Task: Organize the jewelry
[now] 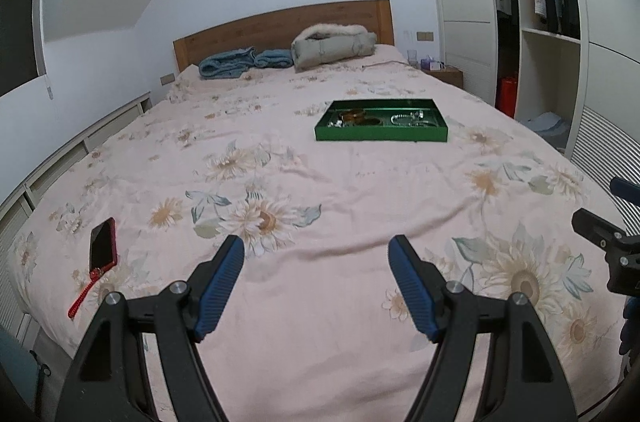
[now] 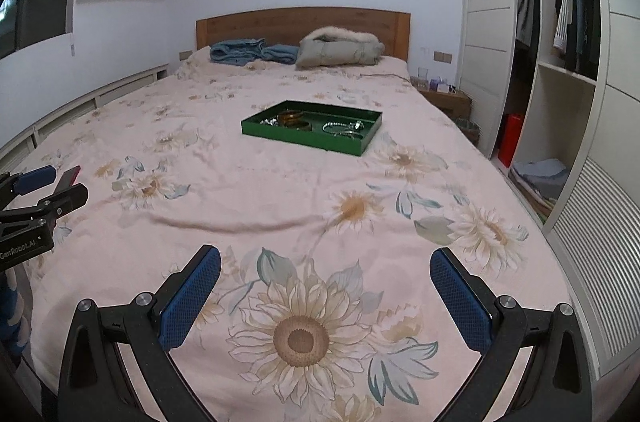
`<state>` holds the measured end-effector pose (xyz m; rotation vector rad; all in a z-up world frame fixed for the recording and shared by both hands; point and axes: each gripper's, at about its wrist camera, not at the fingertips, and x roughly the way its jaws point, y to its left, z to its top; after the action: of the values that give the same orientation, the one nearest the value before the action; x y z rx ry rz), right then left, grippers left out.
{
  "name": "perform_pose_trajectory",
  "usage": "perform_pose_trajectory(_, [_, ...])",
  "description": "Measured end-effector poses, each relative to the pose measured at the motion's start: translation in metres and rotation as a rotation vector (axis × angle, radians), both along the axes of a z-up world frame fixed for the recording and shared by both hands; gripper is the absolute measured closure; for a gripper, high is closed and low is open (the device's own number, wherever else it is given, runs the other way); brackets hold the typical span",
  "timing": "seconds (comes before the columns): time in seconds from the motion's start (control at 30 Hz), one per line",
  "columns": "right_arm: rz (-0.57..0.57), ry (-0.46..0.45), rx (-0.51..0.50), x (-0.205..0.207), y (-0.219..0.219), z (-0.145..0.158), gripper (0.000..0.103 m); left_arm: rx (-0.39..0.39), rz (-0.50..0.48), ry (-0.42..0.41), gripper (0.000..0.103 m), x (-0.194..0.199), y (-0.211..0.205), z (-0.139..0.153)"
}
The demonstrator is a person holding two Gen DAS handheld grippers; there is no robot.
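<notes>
A green tray [image 1: 380, 134] [image 2: 304, 136] lies on the pink flowered bed, far ahead of both grippers. It holds amber bangles [image 1: 354, 116] [image 2: 294, 120] on its left side and silvery bead bracelets [image 1: 410, 119] [image 2: 344, 128] on its right side. My left gripper [image 1: 318, 250] is open and empty, low over the near part of the bed. My right gripper [image 2: 326, 262] is open and empty over a large sunflower print. Each gripper shows at the edge of the other's view: the right one in the left wrist view [image 1: 604, 234], the left one in the right wrist view [image 2: 44, 186].
A phone in a red case [image 1: 103, 242] with a red strap lies on the bed at the left. Folded blue blanket [image 1: 232, 62] and a grey fur-hooded coat [image 1: 332, 46] lie by the wooden headboard. An open wardrobe [image 2: 560, 42] and a nightstand [image 2: 446, 98] stand right of the bed.
</notes>
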<state>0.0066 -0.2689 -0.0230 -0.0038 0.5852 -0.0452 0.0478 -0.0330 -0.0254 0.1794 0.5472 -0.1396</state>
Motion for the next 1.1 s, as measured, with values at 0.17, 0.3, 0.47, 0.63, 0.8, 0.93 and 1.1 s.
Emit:
perform_pose_trajectory(0.17, [-0.005,0.022,0.006,0.004,-0.001,-0.011,0.000,0.006,-0.006,0.026,0.030,0.005,-0.003,-0.010])
perform_pose_trajectory(0.3, [-0.006,0.037,0.009,0.008,-0.002,-0.018,0.000,0.009,-0.010,0.046,0.030,0.008,-0.006,-0.018])
perform_pose_trajectory(0.47, [-0.005,0.050,0.014,0.011,-0.002,-0.024,0.000,0.014,-0.017,0.064,0.030,0.011,-0.009,-0.026])
perform_pose_trajectory(0.63, [-0.005,0.064,0.019,0.013,-0.003,-0.030,0.000,0.018,-0.022,0.077,0.030,0.013,-0.011,-0.031])
perform_pose_trajectory(0.8, [-0.007,0.070,0.022,0.015,-0.004,-0.033,0.000,0.020,-0.024,0.084,0.030,0.015,-0.012,-0.034])
perform_pose_trajectory(0.93, [-0.006,0.074,0.024,0.015,-0.004,-0.034,0.000,0.022,-0.026,0.087,0.030,0.016,-0.013,-0.035])
perform_pose_trajectory(1.1, [-0.006,0.076,0.025,0.016,-0.004,-0.036,0.000,0.020,-0.026,0.089,0.030,0.016,-0.013,-0.036])
